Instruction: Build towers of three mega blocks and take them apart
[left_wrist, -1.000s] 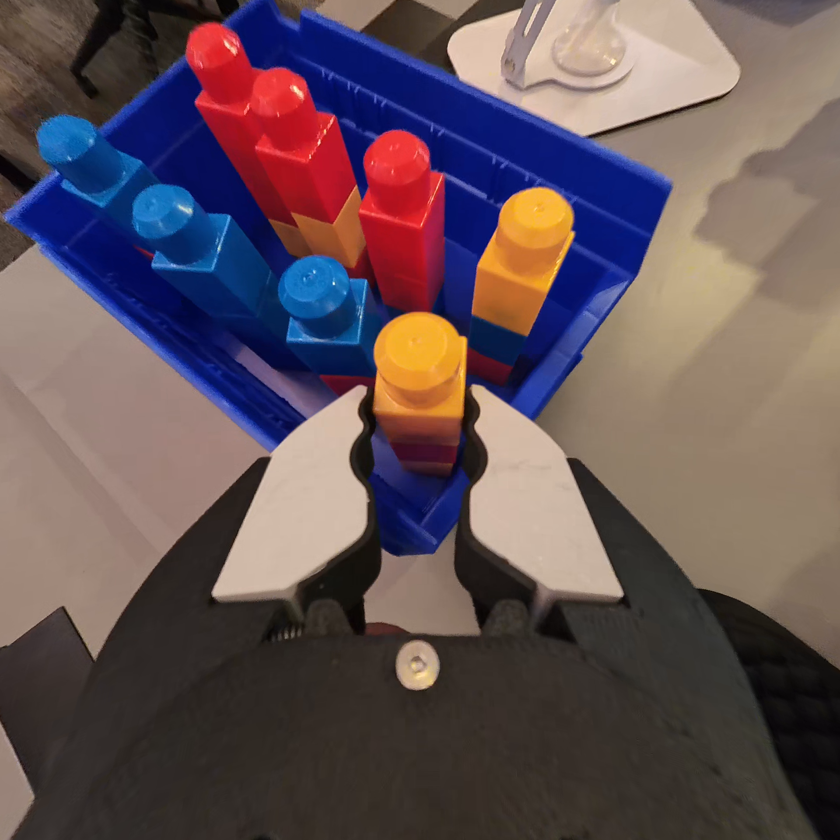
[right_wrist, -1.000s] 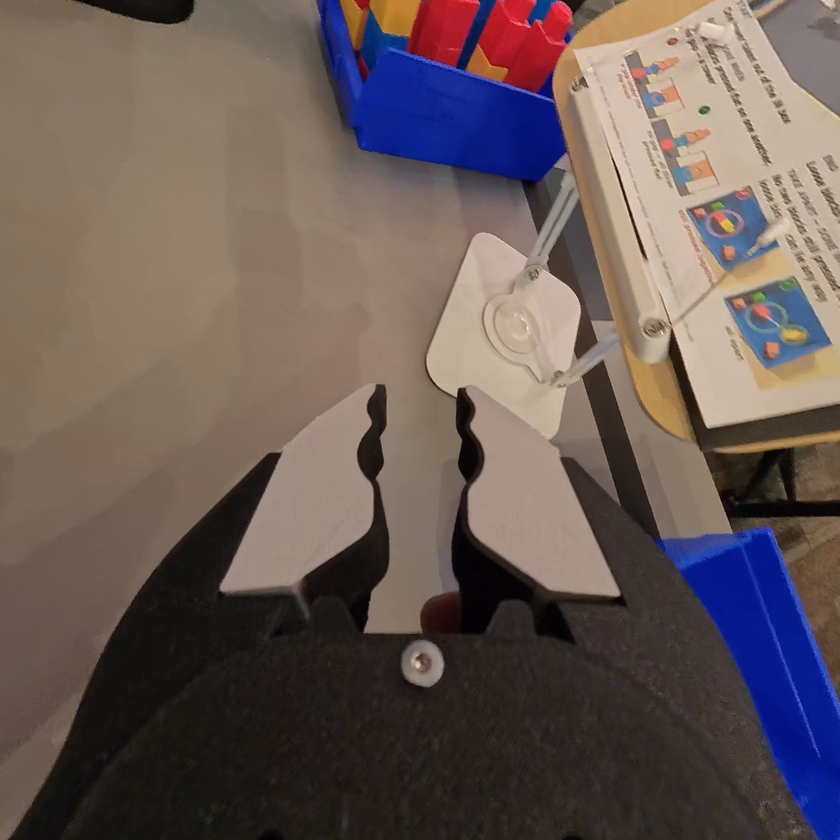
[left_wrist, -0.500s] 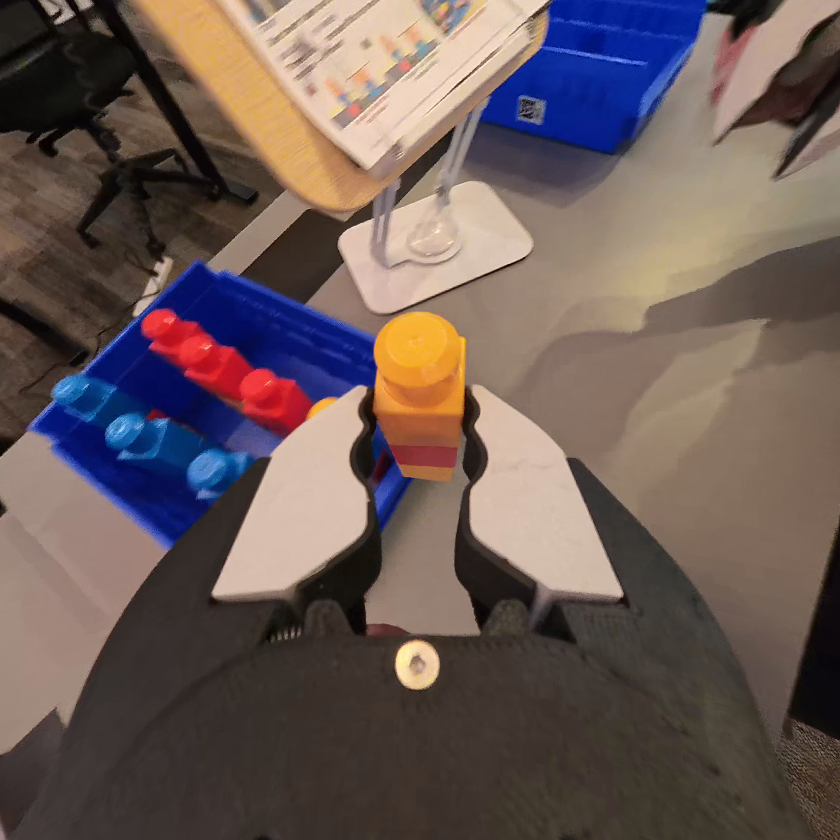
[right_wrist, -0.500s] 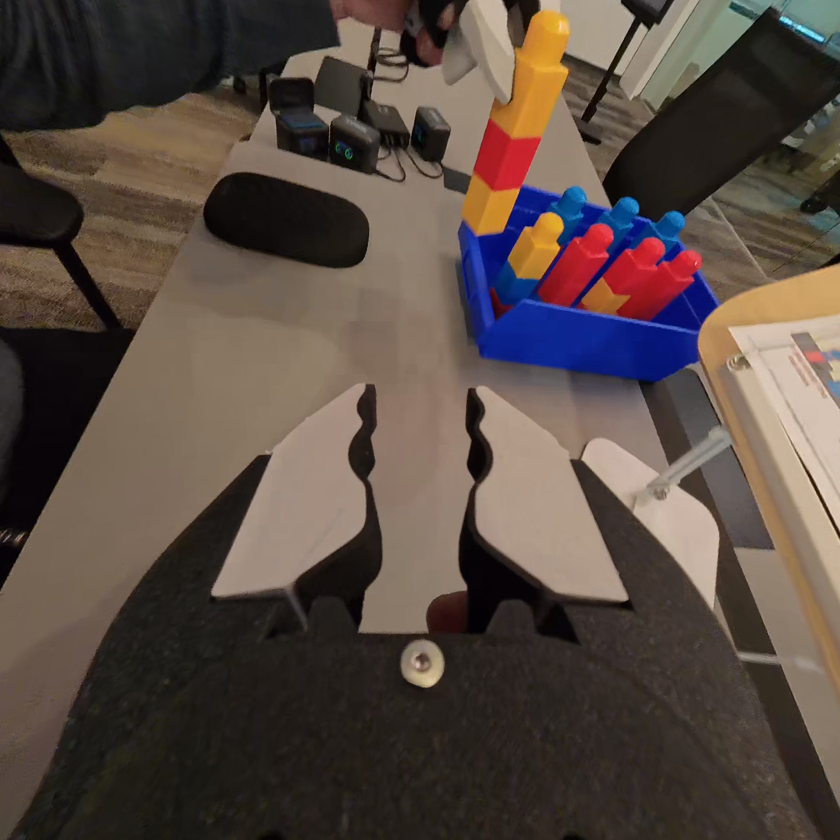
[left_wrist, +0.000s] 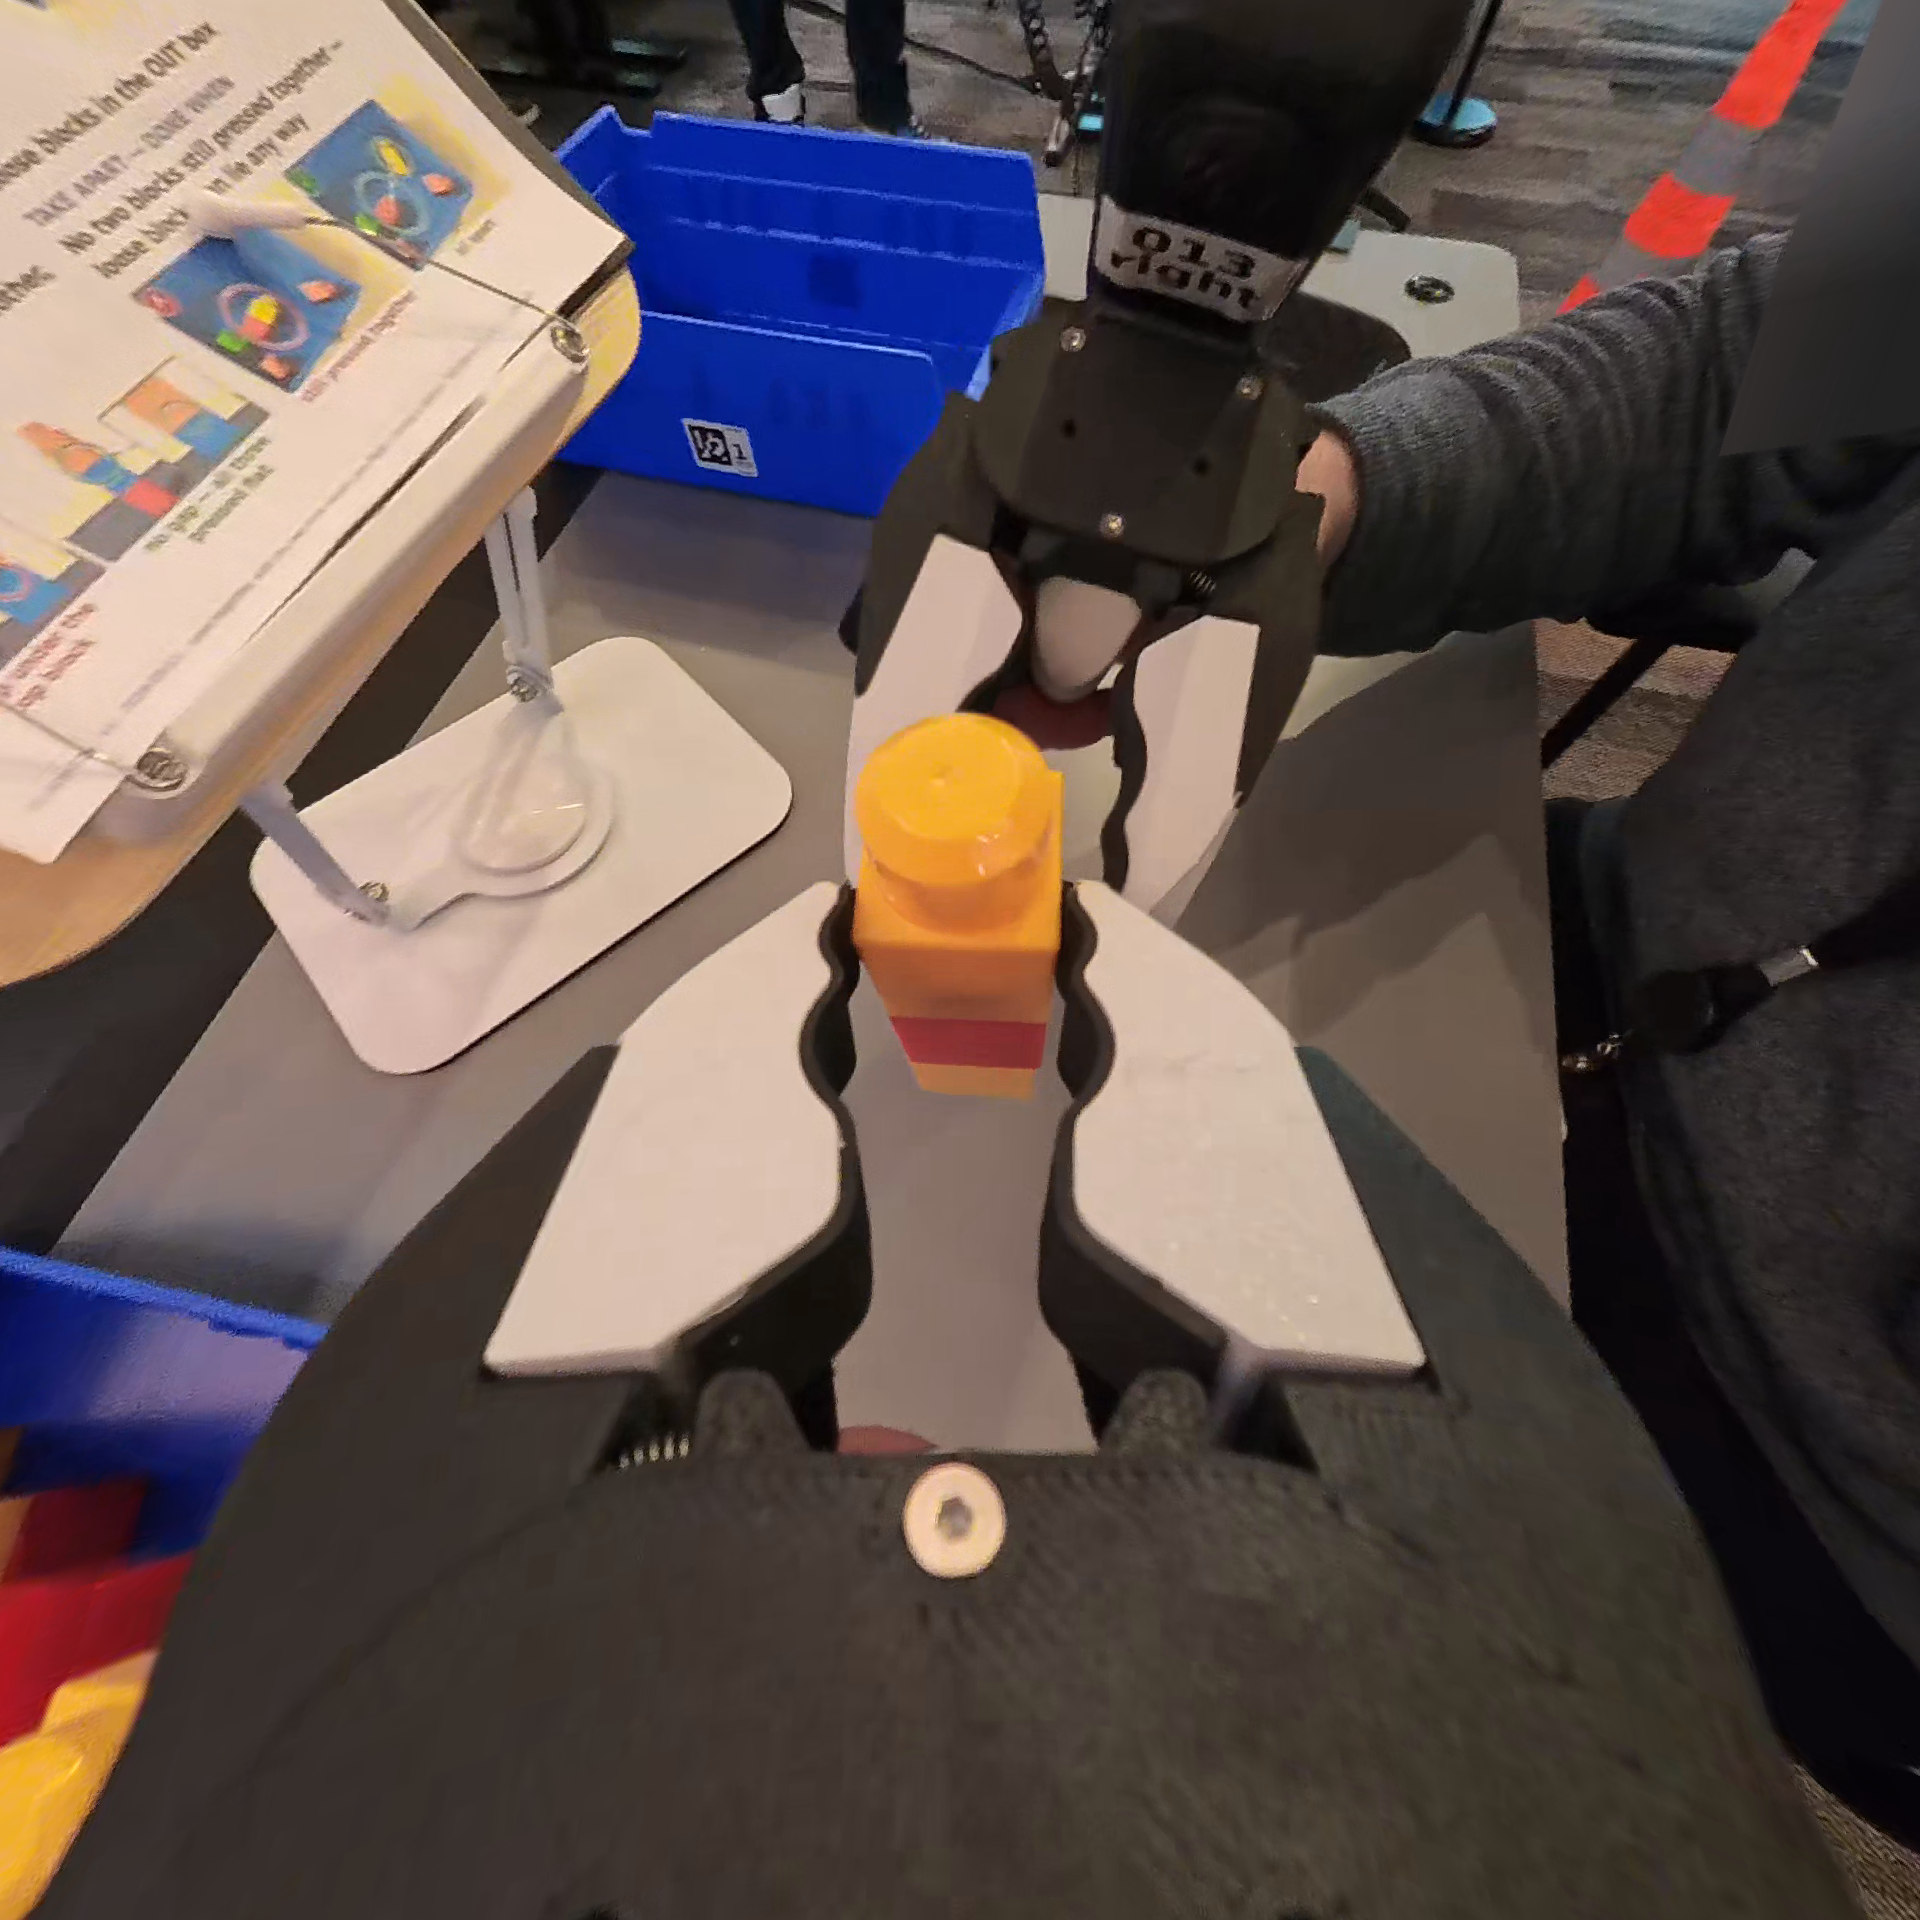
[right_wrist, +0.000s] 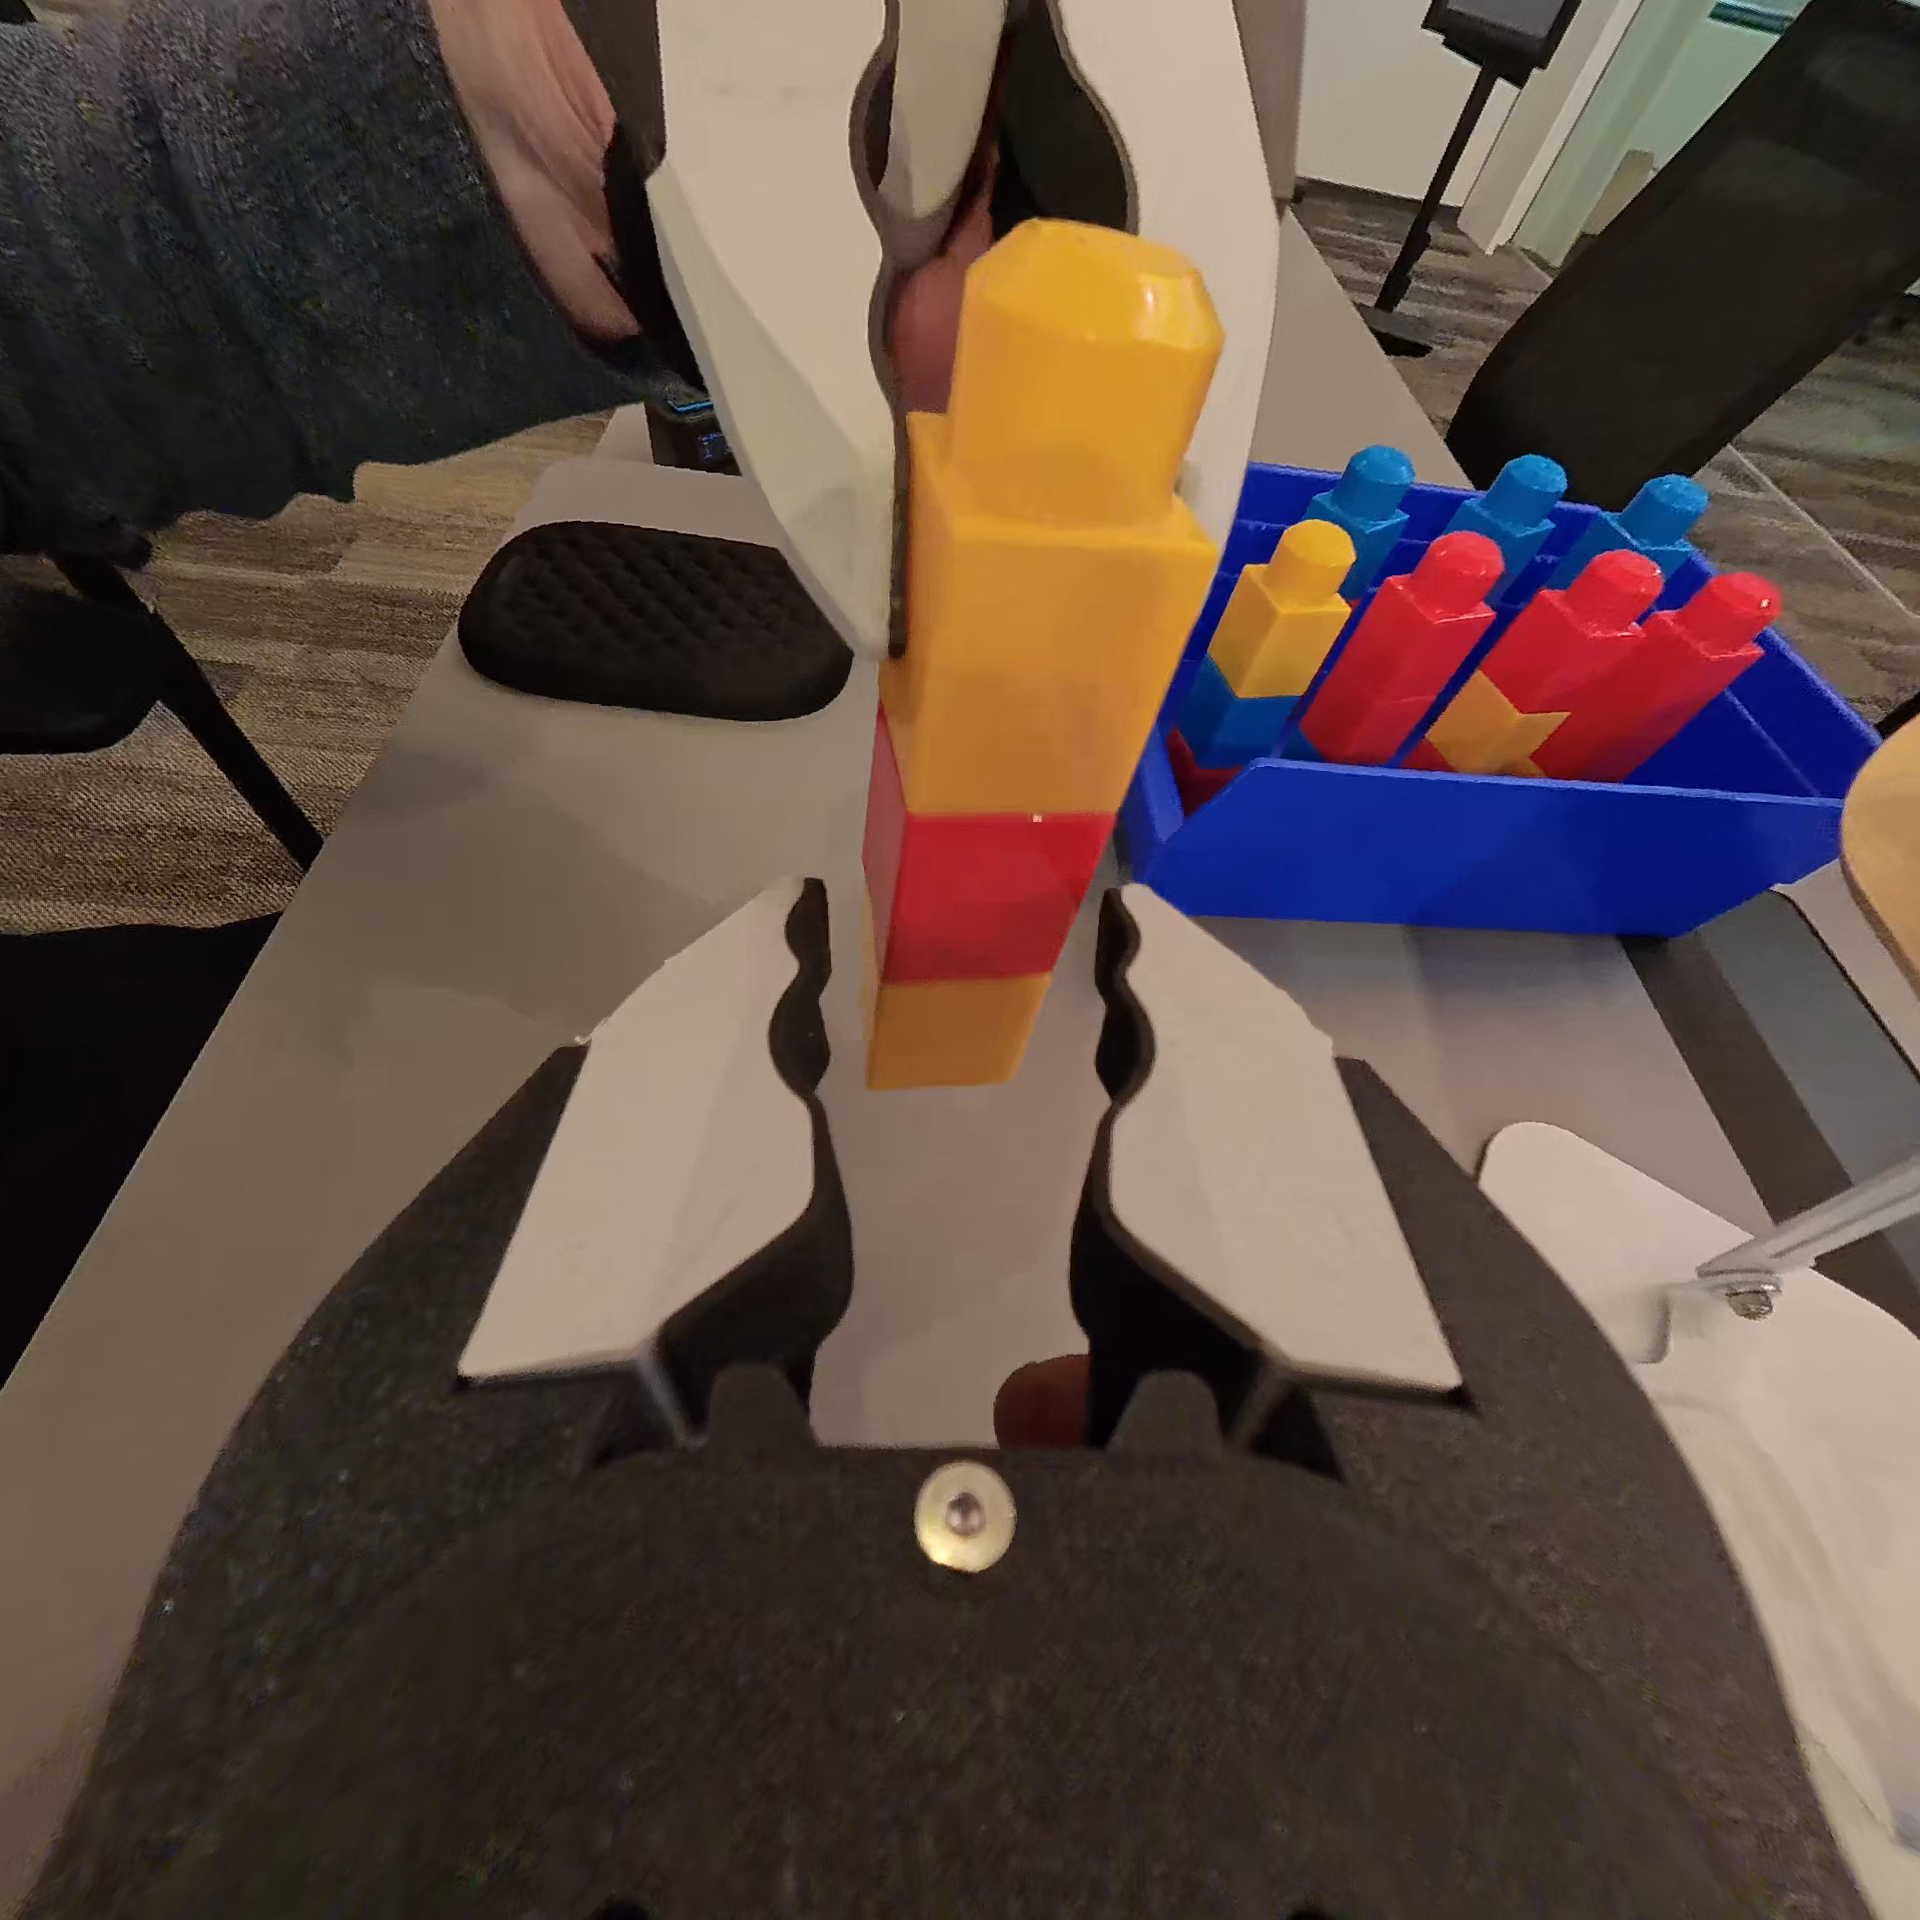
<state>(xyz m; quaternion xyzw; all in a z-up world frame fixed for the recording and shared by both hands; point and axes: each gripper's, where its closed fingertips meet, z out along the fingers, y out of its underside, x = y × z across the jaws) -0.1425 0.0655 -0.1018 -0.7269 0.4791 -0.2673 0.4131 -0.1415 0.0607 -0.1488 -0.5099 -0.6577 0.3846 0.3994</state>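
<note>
Lifted clear of the blue bin (right_wrist: 1455, 862), the yellow-red-yellow tower (left_wrist: 961, 935) hangs over the bench (right_wrist: 520, 883), its top block pinched by the left tongs (left_wrist: 956, 925). Right tongs (right_wrist: 961, 935) have spread wider and straddle the tower's lower blocks, seemingly without touching. Take-apart step: they must close there and pull.

Grey table (right_wrist: 582, 831), 2 blue bins (right_wrist: 1455, 862) (left_wrist: 831, 343) (1 holding towers), white stand base (left_wrist: 582, 831), black pad (right_wrist: 644, 623)

blurred blocks (left_wrist: 62, 1662) at frame corner
</note>
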